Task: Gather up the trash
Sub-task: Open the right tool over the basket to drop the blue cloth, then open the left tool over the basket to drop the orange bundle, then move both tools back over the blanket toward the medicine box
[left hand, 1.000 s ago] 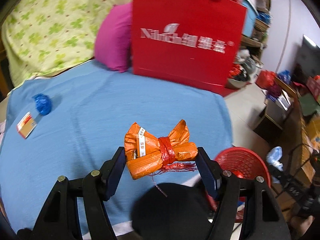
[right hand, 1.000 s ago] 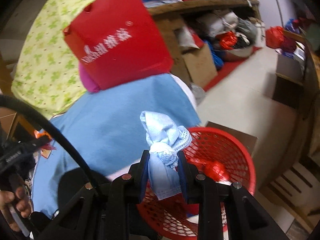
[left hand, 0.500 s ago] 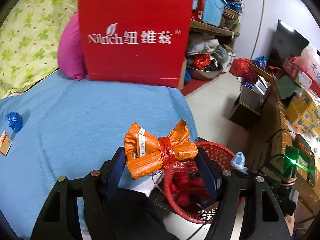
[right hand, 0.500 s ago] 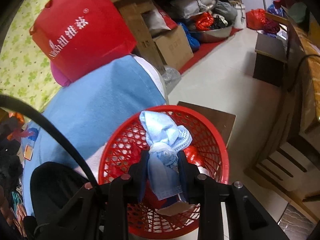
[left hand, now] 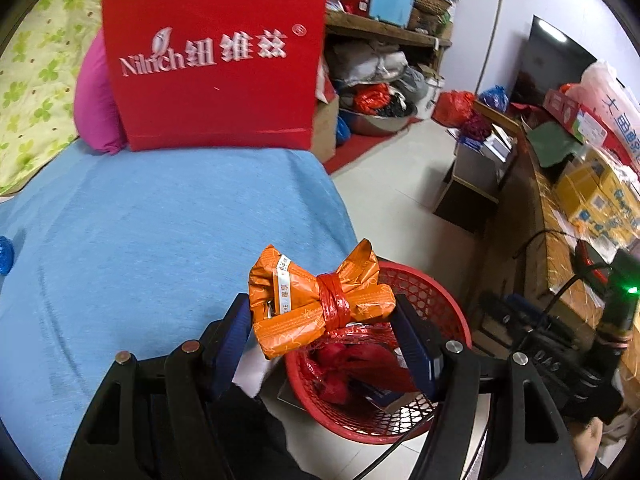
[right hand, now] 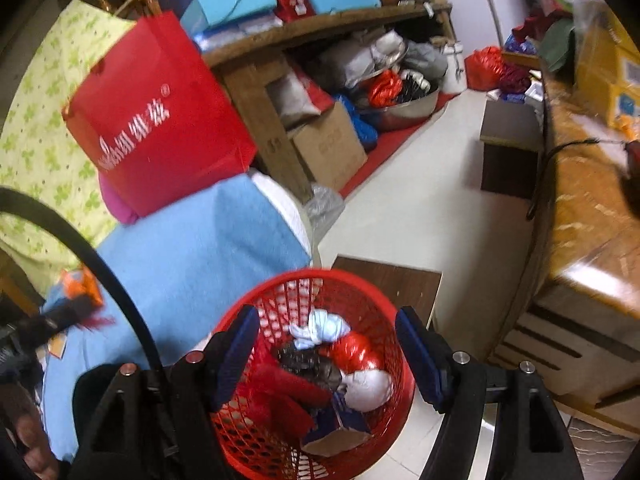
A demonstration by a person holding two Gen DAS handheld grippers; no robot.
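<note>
Right gripper [right hand: 326,354] has just let go, fingers now spread wide, and its blue cloth wad [right hand: 320,328] lies in the red basket [right hand: 394,390] below them, while left gripper [left hand: 322,330] still clamps the orange packet [left hand: 316,300], basket just beyond, so likely next drop.

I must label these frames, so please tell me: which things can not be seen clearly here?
- Left wrist view: basket floor, hidden by trash and the orange packet.
- Left wrist view: blue scrap, cut by the edge.
- Right wrist view: left tongs, blurred, behind the cable.
</note>
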